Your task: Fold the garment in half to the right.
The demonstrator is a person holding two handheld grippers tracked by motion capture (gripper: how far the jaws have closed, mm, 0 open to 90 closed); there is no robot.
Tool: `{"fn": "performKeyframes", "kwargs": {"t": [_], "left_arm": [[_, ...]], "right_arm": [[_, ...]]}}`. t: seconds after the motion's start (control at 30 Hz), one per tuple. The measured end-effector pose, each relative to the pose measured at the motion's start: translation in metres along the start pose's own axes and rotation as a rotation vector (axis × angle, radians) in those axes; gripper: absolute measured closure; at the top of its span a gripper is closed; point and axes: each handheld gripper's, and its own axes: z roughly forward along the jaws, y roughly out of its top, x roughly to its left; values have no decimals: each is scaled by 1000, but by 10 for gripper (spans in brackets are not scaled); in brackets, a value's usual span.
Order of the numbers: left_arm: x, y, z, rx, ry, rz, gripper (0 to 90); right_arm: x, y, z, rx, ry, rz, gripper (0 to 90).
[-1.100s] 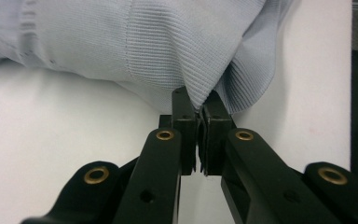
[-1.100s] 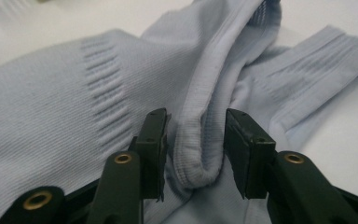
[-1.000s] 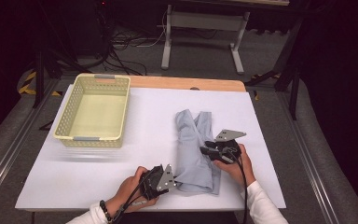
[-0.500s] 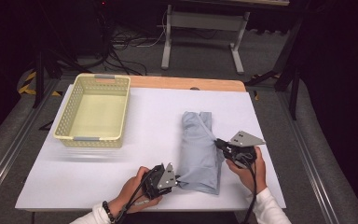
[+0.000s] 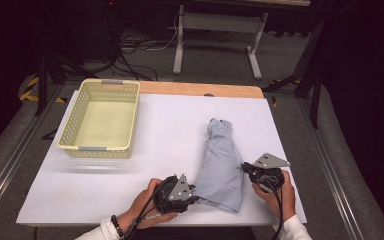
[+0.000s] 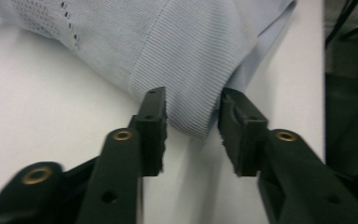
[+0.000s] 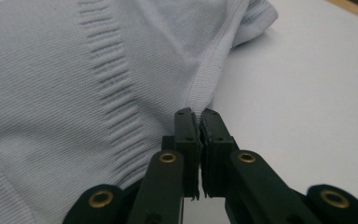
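Note:
A light blue knitted garment (image 5: 222, 160) lies in a long folded strip on the white table (image 5: 170, 130), right of centre. My left gripper (image 5: 196, 199) rests at its near left corner. In the left gripper view its jaws (image 6: 192, 116) have just been opening; they stand apart on either side of the ribbed hem (image 6: 191, 70) without pressing it. My right gripper (image 5: 245, 169) is at the garment's right edge. In the right gripper view its jaws (image 7: 198, 114) are closed together on the seam edge of the garment (image 7: 74, 70).
A pale yellow plastic basket (image 5: 100, 148) stands on the table's far left, with nothing in it. A wooden strip (image 5: 200, 89) runs along the table's far edge. Bare white surface lies between the basket and the garment. Metal stands and cables are on the floor beyond.
My right gripper has moved right, from over the garment to its right edge. The garment went from a crumpled spread to a narrower, smoother strip. The left hand stayed put.

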Motion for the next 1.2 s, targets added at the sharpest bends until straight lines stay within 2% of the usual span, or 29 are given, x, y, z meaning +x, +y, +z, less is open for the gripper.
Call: {"fn": "performKeyframes", "kwargs": {"t": [0.03,0.1,0.17,0.2,0.23,0.27,0.3,0.33,0.4,0.57,0.7,0.8,0.87,0.9,0.97,1.0,1.1,1.13,1.2], "left_arm": [[0,0,0,-6,-5,-4,521],[0,1,3,-7,8,-8,478],[0,2,8,10,18,-13,415],[1,1,11,28,27,-12,416],[2,1,13,37,31,-12,417],[4,0,16,36,14,-25,415],[6,0,18,43,6,-28,419],[7,0,19,50,16,-23,432],[9,0,21,54,12,-26,452],[10,-1,24,63,17,-12,511],[10,-1,24,63,14,-10,528],[10,-1,25,68,3,-6,595],[10,0,25,70,0,-1,634],[10,0,25,69,3,9,665],[10,1,25,71,4,12,703],[10,1,25,74,7,16,719],[11,2,25,73,7,16,756],[11,2,25,73,7,16,761],[11,2,24,76,10,17,766]], "right_arm": [[-1,-1,2,5,5,2,871],[-1,-2,5,8,11,8,852],[-1,-3,9,18,12,8,771],[0,-3,9,18,4,15,721],[-1,-3,9,13,9,24,708],[-2,-2,8,0,18,43,666],[-3,-2,7,-29,33,60,599],[-3,-1,5,-61,46,74,536],[-4,0,5,-83,52,97,492],[-6,-2,20,-35,63,114,390],[-13,-6,35,22,63,171,306],[-17,-7,42,36,90,199,306],[-19,-7,44,46,119,225,343],[-20,-7,43,47,134,227,399],[-20,-7,43,37,199,233,607],[-19,-7,42,35,220,236,634],[-19,-5,42,38,225,221,738],[-18,-5,42,35,209,209,774],[-16,-3,42,40,182,178,789]]}}
